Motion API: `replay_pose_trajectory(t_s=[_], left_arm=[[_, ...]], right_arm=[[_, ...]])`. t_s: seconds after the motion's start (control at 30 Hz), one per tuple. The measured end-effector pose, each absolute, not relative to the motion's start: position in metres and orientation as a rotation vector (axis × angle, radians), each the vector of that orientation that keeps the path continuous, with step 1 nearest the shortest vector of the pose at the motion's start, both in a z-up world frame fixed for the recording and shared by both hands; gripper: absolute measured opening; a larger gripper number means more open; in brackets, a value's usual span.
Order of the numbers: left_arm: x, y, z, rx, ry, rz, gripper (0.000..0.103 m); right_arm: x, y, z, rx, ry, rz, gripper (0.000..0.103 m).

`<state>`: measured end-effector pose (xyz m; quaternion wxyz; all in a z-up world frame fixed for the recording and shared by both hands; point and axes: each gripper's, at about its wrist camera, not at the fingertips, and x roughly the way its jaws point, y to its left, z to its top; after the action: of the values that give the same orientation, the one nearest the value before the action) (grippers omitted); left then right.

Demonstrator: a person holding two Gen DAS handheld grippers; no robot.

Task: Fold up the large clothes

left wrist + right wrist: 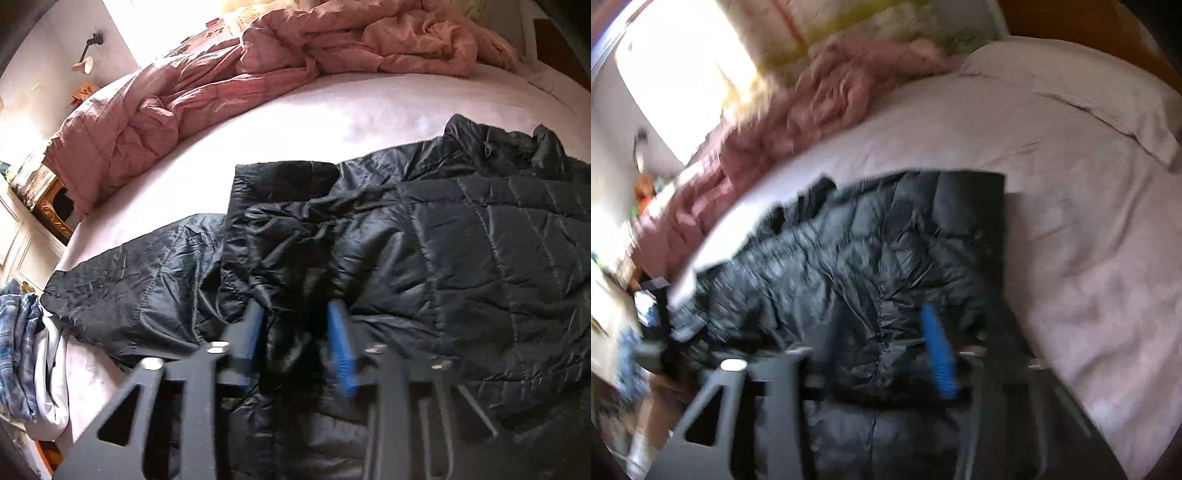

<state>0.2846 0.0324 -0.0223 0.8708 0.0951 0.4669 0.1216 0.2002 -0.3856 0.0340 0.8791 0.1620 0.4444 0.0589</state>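
Bed (295,110) as landmark: pale sheet, pink quilt (177,96) bunched along its far side. Black quilted jacket (461,251) lies mid-bed, long axis crosswise to my view, one sleeve reaching toward the bed's left edge, hem toward the right. My left gripper (297,332) sits at the jacket's near edge, blue fingers (341,332) narrowed around bunched black fabric. My right gripper (882,347) is over the jacket's near hem; blur, can't tell its opening.

Right view motion-blurred; jacket (871,258) hides the right gripper's (886,325) left finger. Left gripper's (297,314) fingertips are buried in jacket (369,258) folds, cut off below.
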Motion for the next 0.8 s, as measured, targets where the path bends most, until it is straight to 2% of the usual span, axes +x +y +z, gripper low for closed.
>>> replay_pose_trajectory(t_s=[0.07,0.17,0.5,0.57,0.67,0.8], left_arm=[[0.282,0.039,-0.012,0.15,0.975,0.237,0.063],[0.276,0.049,0.01,0.072,0.965,0.191,0.07],[0.213,0.085,0.086,-0.033,0.764,0.118,0.079],[0.196,0.092,0.093,-0.048,0.738,0.104,0.08],[0.171,0.1,0.096,-0.046,0.686,0.106,0.083],[0.143,0.106,0.091,-0.016,0.545,0.15,0.083]], right_arm=[[0.211,-0.38,0.021,0.301,0.972,0.113,0.021],[0.221,-0.386,0.0,0.248,1.071,-0.073,0.016],[0.199,-0.39,0.028,0.19,0.918,-0.068,0.016],[0.19,-0.38,0.042,0.142,0.86,-0.039,0.016],[0.177,-0.371,0.054,0.146,0.813,0.008,0.025],[0.167,-0.367,0.064,0.193,0.768,0.055,0.026]])
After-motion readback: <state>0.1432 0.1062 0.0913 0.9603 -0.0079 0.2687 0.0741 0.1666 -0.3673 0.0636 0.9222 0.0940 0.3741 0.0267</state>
